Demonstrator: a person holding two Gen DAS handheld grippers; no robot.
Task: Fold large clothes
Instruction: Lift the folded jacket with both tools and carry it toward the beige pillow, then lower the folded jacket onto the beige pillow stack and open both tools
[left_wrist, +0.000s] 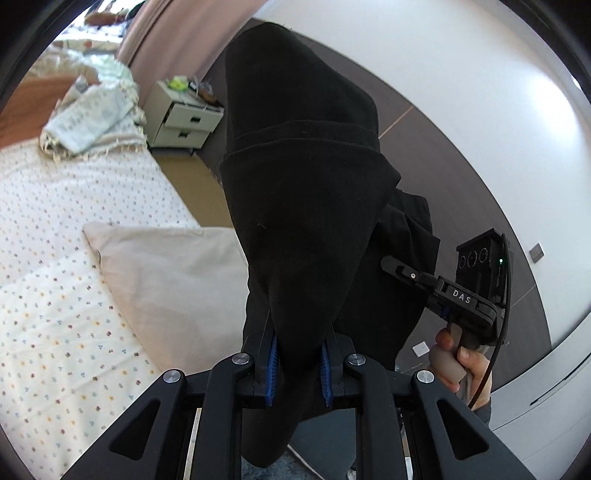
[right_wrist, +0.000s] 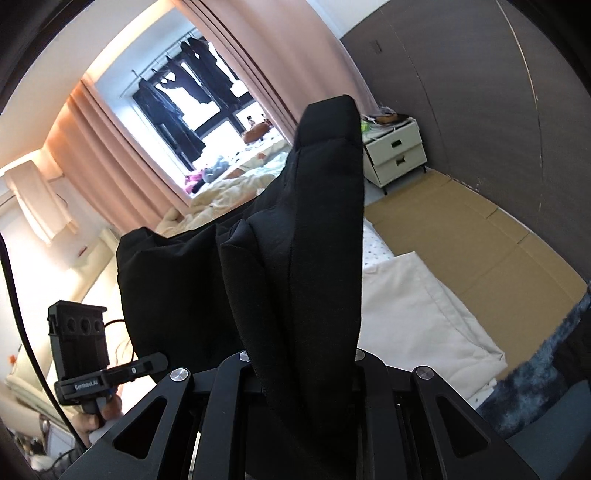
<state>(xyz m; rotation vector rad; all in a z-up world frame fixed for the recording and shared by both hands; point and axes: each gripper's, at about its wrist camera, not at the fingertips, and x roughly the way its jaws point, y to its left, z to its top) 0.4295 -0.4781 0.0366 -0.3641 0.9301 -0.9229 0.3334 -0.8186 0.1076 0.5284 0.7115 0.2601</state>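
A large black garment (left_wrist: 303, 206) hangs in the air between both grippers. My left gripper (left_wrist: 298, 365) is shut on a bunched edge of it, the cloth pinched between the blue pads (left_wrist: 272, 360). In the left wrist view my right gripper (left_wrist: 397, 267) also clamps the cloth, at the right, with a hand (left_wrist: 461, 363) on its grip. In the right wrist view the black garment (right_wrist: 306, 240) drapes over my right gripper (right_wrist: 303, 363) and hides its fingertips. There my left gripper (right_wrist: 157, 360) grips the cloth's far corner at lower left.
A bed with a dotted sheet (left_wrist: 55, 295) and a beige pillow (left_wrist: 173, 280) lies below left. A crumpled blanket (left_wrist: 92, 118) sits further back. A white two-drawer nightstand (right_wrist: 397, 153) stands by the dark wall, cardboard flooring (right_wrist: 472, 236) beside the bed. Pink curtains (right_wrist: 110, 158) frame a window.
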